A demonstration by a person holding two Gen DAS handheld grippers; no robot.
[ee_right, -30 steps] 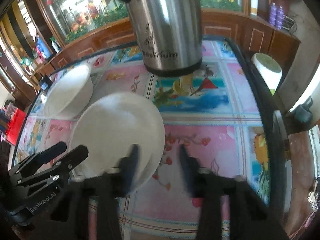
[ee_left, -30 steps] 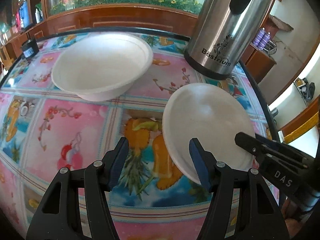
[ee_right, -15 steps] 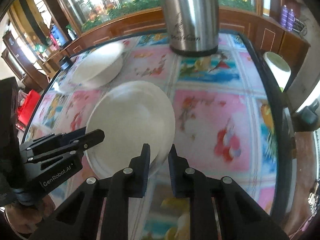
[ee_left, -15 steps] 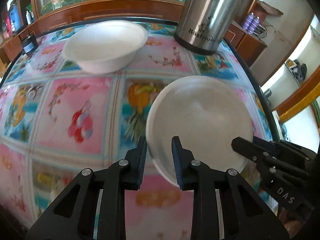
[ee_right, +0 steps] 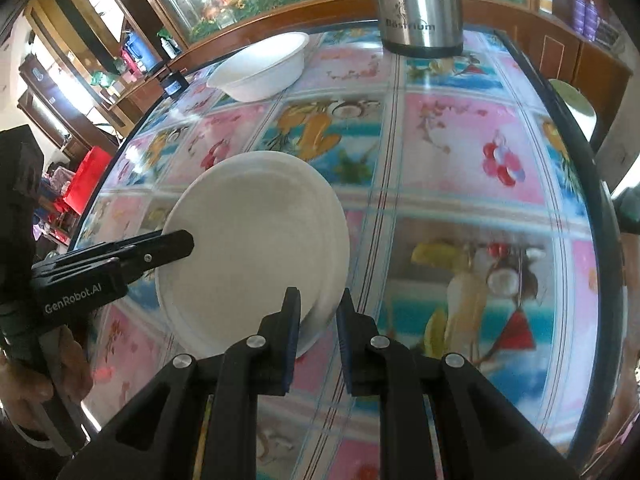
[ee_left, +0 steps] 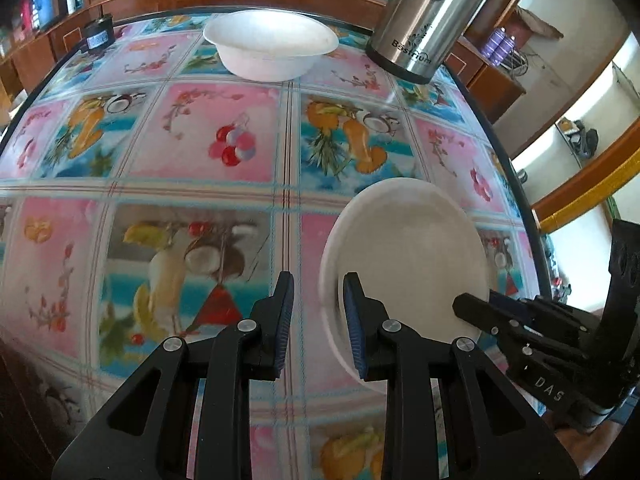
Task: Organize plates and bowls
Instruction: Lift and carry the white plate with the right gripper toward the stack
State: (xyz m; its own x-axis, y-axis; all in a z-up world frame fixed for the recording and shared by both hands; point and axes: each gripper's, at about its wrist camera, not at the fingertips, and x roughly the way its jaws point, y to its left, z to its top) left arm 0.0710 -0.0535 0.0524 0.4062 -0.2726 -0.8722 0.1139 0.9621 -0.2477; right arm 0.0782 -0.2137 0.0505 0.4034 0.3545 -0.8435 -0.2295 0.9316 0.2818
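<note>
Plate [ee_right: 256, 248] rim between right gripper [ee_right: 318, 330] (tilted)

Two black handheld grippers with blue-lined fingers

The left gripper [ee_left: 318, 322] bears silver screws and white "GenRobot.AI" lettering; the right gripper [ee_right: 318, 330] reads "DAS". A bare hand [ee_right: 38, 384] shows, possibly with a grey grip.

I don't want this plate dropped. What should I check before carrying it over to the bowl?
1. Right hand-held gripper has the plate rim between its fingers: ok.
2. Left hand-held gripper clamped tight on the rim: cannot tell, a gap shows beside one finger.
3. Only one plate held: cannot tell, the rim looks doubled.
4. Bowl upright and empty: ok.
5. Steel flask apart from the bowl: ok.
</note>
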